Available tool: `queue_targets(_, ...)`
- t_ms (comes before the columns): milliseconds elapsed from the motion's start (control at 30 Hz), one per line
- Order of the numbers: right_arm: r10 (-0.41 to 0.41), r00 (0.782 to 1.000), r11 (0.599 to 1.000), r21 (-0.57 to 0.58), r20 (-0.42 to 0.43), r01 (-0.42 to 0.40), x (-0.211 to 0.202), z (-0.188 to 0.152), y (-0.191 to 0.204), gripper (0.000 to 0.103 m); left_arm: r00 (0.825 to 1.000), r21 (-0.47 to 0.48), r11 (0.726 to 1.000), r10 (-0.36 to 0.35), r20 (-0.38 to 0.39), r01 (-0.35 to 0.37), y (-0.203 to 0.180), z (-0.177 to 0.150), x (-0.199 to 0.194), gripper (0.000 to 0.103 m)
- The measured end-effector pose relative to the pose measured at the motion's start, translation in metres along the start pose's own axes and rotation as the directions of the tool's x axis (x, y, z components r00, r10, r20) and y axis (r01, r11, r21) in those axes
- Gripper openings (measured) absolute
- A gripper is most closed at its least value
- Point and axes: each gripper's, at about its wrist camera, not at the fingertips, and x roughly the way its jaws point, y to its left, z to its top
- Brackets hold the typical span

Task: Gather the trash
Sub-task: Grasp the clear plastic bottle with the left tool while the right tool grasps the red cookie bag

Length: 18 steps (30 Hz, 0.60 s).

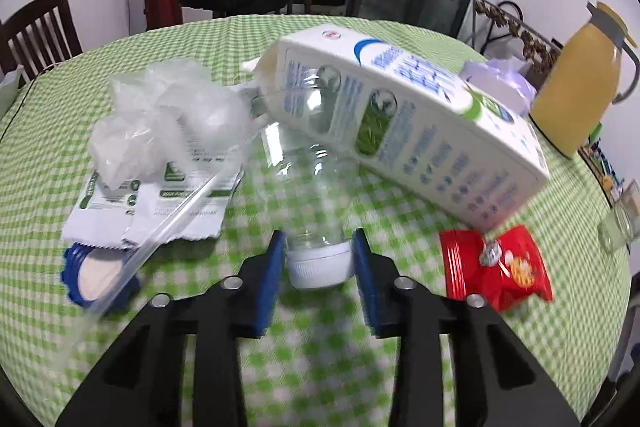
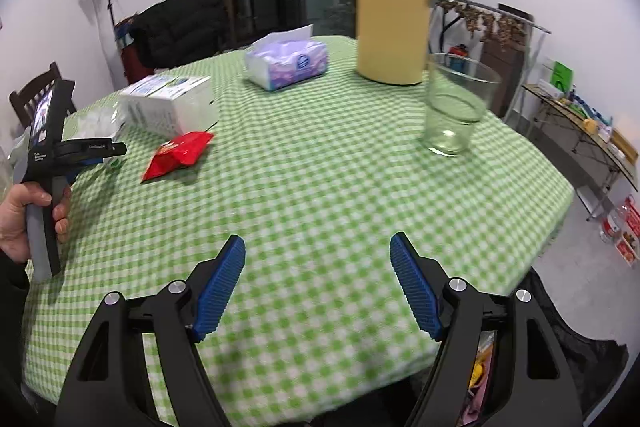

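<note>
Two risks: left fingers [image 1: 319, 259] pinch only the bottle's [image 1: 308, 179] cap [image 1: 318, 265], so it could swing into the carton [image 1: 404, 119]; right fingers [image 2: 318, 285] stand open, empty.

Plastic bottle [image 1: 310, 195] lies on table [image 1: 320, 367], cap end between pads [image 1: 269, 279] of left gripper [image 1: 319, 259], body running away toward carton [image 1: 404, 119]. Carton lies on side behind bottle. Left of bottle: crumpled plastic film [image 1: 160, 119] on torn sachets [image 1: 152, 203], lid [image 1: 96, 275] just before them. Snack packet [image 1: 496, 271] right of bottle, before carton. Tissue pack [image 2: 286, 63] behind carton; thermos jug [image 2: 394, 7] right of it (near far edge). Drinking glass [image 2: 456, 107] before jug. Right gripper [image 2: 318, 283] over bare cloth.
</note>
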Motion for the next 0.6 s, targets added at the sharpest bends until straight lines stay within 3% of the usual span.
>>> queue_targets(167, 0.068, 0.997, 0.995, -0.067, -0.027, -0.07, 0.021, 0.016, 0.043, 0.072, 0.996, 0.028, 0.996, -0.087, 0.034, 0.086, 0.013, -0.013, -0.04, 0.031)
queue_targets(300, 0.116, 0.992, 0.982, -0.144, -0.048, -0.122, 0.05, 0.04, 0.093, 0.08, 0.99, 0.061, 0.99, -0.128, 0.063, 0.124, 0.028, -0.027, -0.056, 0.031)
queue_targets(400, 0.108, 0.99, 0.976, -0.18, -0.091, -0.123, 0.082, 0.06, 0.126, 0.081, 0.979, 0.027, 0.982, -0.186, 0.082, 0.185, 0.042, -0.03, -0.053, 0.031)
queue_targets(600, 0.056, 0.986, 0.977, -0.196, -0.159, -0.087, 0.14, 0.087, 0.159, 0.081, 0.98, 0.01, 0.984, -0.18, 0.09, 0.18, 0.045, -0.032, -0.055, 0.03)
